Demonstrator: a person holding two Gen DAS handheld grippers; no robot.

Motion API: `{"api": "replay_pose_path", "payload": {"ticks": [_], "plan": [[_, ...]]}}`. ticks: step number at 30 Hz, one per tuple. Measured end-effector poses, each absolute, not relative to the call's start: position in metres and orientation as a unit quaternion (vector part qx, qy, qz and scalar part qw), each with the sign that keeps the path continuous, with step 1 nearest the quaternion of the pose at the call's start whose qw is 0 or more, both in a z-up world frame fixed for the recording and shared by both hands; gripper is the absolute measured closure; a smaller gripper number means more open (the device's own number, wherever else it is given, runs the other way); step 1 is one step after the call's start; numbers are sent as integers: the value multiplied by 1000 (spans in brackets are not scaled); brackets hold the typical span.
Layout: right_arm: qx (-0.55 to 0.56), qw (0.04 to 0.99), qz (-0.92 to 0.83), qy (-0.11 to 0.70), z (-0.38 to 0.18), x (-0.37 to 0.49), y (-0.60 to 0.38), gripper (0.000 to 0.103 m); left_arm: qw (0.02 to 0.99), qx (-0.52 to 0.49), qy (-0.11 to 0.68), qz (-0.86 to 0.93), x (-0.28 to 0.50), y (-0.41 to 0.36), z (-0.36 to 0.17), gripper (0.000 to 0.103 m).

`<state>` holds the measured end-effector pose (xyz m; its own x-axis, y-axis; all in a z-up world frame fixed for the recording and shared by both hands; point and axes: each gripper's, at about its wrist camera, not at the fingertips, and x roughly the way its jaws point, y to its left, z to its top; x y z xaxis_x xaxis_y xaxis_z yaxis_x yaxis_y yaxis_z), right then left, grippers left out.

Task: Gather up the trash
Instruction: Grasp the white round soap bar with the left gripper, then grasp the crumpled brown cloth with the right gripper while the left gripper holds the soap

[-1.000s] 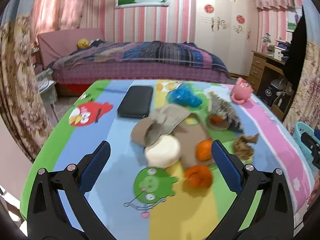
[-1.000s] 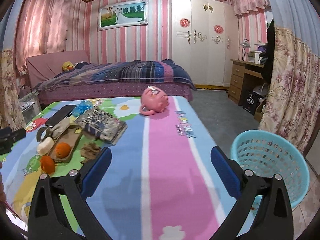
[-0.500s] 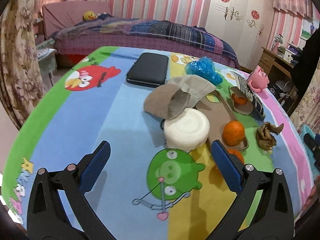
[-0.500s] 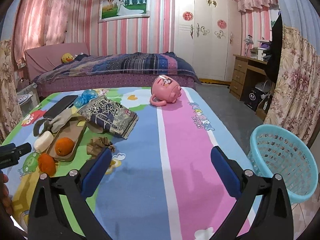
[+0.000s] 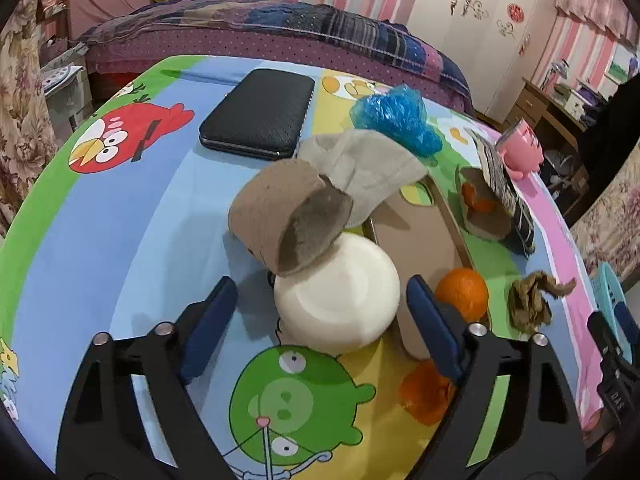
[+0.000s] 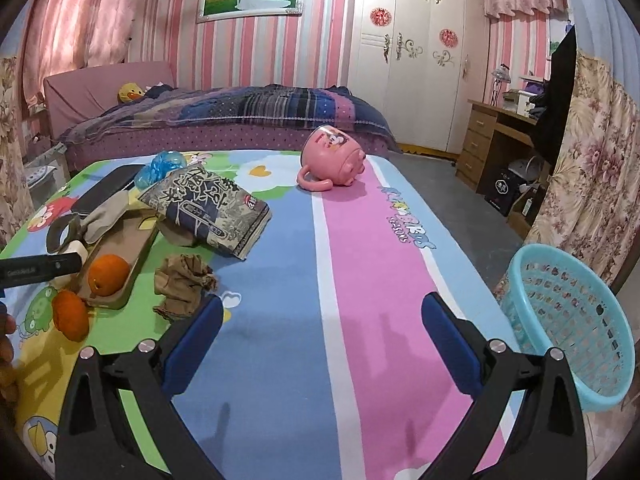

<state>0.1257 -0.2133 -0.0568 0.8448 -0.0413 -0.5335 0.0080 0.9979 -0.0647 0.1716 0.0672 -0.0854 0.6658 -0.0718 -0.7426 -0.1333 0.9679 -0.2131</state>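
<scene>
The left tool (image 5: 316, 312) is closing, with the white round tub (image 5: 338, 302) between its blue pads; neither pad looks to be pressing on it yet. The tub lies on its side on the cartoon-printed surface (image 5: 120, 220), just ahead of the tool, with a brown felt piece (image 5: 288, 216) lapping over its far edge. To do this well, the pads should meet the tub's rounded sides squarely and stay short of the felt, so that only the tub comes up. The right-hand pad sits just beside an orange (image 5: 462, 294) on the wooden tray (image 5: 416, 240), so closing should not nudge either.

The right tool (image 6: 320, 332) stands open and empty over the bare blue and pink stripes of the surface.

The right wrist view shows the turquoise basket (image 6: 568, 320) off the surface's edge, to the right of that tool, probably the place for trash. It also shows the crumpled brown paper (image 6: 182, 284) just ahead and left of it, a printed packet (image 6: 208, 208) and a tipped pink mug (image 6: 334, 158) farther on. The left view alone shows the grip itself, though whether the tub is empty cannot be told.
</scene>
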Motion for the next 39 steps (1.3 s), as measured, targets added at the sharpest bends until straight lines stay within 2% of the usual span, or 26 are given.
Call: {"api": "replay_pose_path", "payload": {"ticks": [2, 3, 14, 22, 31, 33, 35, 36, 39], "plan": [[-27, 959, -10, 282, -58, 128, -213, 6, 904, -126, 408, 6, 172, 66, -85, 40], [-27, 959, -8, 283, -59, 129, -212, 6, 904, -124, 408, 4, 172, 66, -85, 42], [-20, 956, 27, 290, -59, 131, -201, 6, 913, -86, 400, 8, 144, 79, -79, 42], [-31, 948, 67, 308, -63, 144, -172, 6, 932, -58, 355, 53, 116, 104, -70, 42], [-57, 936, 94, 335, -64, 166, -144, 8, 940, -53, 326, 84, 121, 129, -54, 42], [-63, 933, 98, 341, -65, 170, -140, 13, 941, -53, 324, 85, 121, 130, -53, 42], [-64, 929, 102, 349, -67, 175, -137, 24, 941, -54, 323, 82, 122, 130, -51, 42], [-63, 927, 104, 354, -68, 178, -135, 26, 942, -54, 322, 81, 122, 130, -49, 42], [-61, 921, 121, 365, -73, 182, -133, 51, 944, -51, 316, 81, 121, 127, -43, 42]]}}
